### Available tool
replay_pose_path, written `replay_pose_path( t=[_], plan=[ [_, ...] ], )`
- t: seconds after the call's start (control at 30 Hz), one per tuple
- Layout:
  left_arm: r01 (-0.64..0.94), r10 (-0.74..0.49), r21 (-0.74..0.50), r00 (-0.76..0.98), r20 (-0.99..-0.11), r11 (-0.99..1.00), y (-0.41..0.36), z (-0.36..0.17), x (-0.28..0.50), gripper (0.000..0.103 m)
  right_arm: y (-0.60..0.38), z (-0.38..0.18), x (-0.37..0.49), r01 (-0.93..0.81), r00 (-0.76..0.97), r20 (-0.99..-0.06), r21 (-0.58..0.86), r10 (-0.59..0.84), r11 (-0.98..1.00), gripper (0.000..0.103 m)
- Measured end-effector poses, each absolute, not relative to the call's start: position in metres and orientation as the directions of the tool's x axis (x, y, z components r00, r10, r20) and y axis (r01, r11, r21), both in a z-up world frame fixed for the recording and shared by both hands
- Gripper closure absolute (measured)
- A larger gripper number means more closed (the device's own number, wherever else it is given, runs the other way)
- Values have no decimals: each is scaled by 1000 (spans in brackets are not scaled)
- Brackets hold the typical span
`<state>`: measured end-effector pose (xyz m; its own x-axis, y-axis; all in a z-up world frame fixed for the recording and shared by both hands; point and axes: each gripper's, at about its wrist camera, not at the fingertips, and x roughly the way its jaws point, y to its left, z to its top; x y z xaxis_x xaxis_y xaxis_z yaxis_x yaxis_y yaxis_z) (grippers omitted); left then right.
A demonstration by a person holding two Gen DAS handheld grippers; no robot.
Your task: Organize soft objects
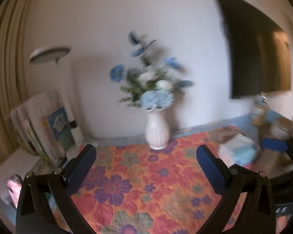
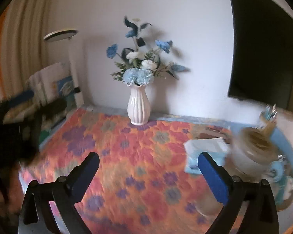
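Note:
A floral quilted cloth (image 1: 138, 179) covers the table; it also shows in the right wrist view (image 2: 130, 156). My left gripper (image 1: 146, 152) is open and empty above the cloth. My right gripper (image 2: 148, 159) is open and empty above the cloth. A soft white and light blue pack (image 1: 237, 150) lies at the right; it also shows in the right wrist view (image 2: 205, 148). A blurred beige soft object (image 2: 252, 148) sits just right of the pack. The left gripper appears blurred at the left edge of the right wrist view (image 2: 19, 117).
A white vase with blue and white flowers (image 2: 138, 107) stands at the back against the wall, also in the left wrist view (image 1: 157, 130). Books (image 1: 54, 128) lean at the back left. A dark screen (image 2: 263, 48) hangs at the right. A lamp (image 2: 60, 34) stands at the back left.

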<state>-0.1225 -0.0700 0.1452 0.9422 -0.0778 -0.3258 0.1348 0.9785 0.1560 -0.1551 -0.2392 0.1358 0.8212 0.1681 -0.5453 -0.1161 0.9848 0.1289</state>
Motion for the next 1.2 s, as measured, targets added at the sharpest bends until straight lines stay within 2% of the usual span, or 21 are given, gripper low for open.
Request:
replay_pose_path(
  t=[0.07, 0.13, 0.27, 0.43, 0.57, 0.63, 0.8, 1.1, 1.2],
  plan=[
    [136, -86, 112, 926, -369, 984, -56, 134, -96, 1, -226, 125, -123, -73, 805, -579, 125, 132, 989, 2],
    [90, -41, 105, 916, -398, 990, -47, 119, -72, 1, -217, 114, -103, -73, 792, -593, 143, 145, 987, 2],
    [4, 84, 227, 922, -377, 974, -43, 90, -38, 1, -201, 93, -76, -64, 795, -591, 144, 138, 987, 2],
    [24, 65, 190, 891, -449, 982, -33, 54, -8, 1, -183, 61, -53, 4, 867, -498, 42, 17, 999, 2],
    [46, 18, 94, 806, -591, 994, -19, 28, 14, 1, -178, 41, -40, -7, 844, -537, 19, 16, 1000, 2],
    [46, -8, 45, 784, -620, 998, -14, 24, 16, 1, -177, 37, -39, -8, 843, -538, -3, 6, 1000, 2],
    [37, 14, 68, 774, -634, 997, -16, 18, 11, 1, -180, 27, -33, 0, 816, -578, -14, -8, 1000, 2],
    [27, 27, 73, 759, -650, 997, -13, 15, 16, 1, -206, 12, -18, 21, 748, -660, 131, 71, 991, 1],
    [18, 46, 91, 757, -651, 996, -14, 14, 18, 1, -208, 11, -18, 24, 745, -663, 148, 81, 989, 2]
  ],
)
